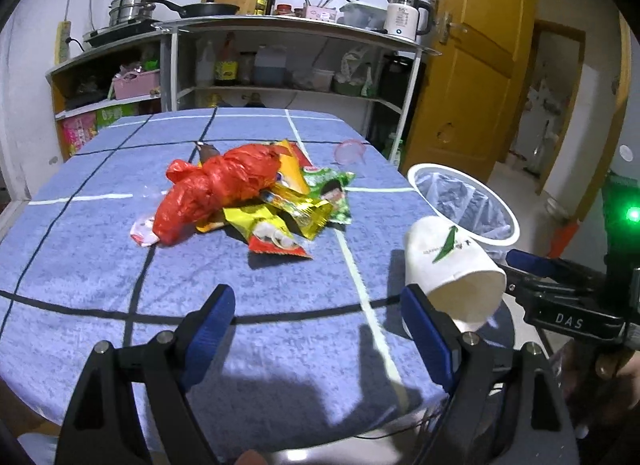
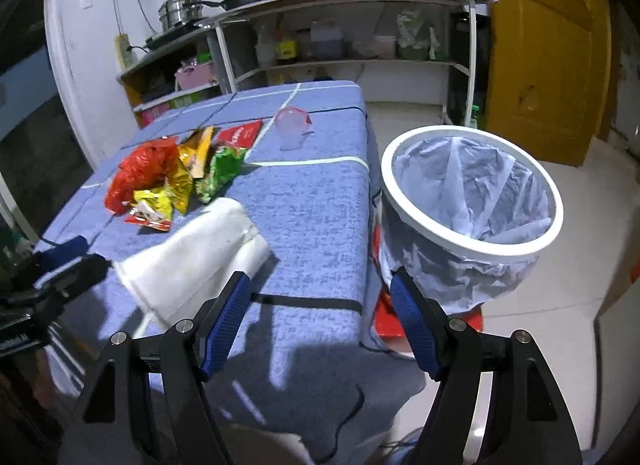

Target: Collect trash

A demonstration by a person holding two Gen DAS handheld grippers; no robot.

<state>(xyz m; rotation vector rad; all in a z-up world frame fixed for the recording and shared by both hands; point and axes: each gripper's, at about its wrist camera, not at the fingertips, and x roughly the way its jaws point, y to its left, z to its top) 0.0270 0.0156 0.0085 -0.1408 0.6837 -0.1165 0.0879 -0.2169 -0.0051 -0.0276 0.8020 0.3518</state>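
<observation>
White paper cup (image 1: 452, 265) lies on its side, lower right of frame, at the tablecloth (image 1: 80, 257) edge — left claw (image 1: 316, 297) and right claw (image 2: 318, 285) both spread, empty.

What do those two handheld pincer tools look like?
Each gripper, left and right, has black angular plastic arms with silver pivot bolts and two fingers faced with ribbed blue pads. Seen side-on, the right one's body carries white "DAS" lettering.

I see a blue checked tablecloth (image 1: 280, 345) covering the table. Beyond it stands a grey metal shelf rack (image 1: 288, 25); on top, a steel steamer pot (image 1: 132, 5) at far left, a white electric kettle (image 1: 406, 15) at far right. A yellow wooden door (image 1: 472, 65) stands right.
</observation>
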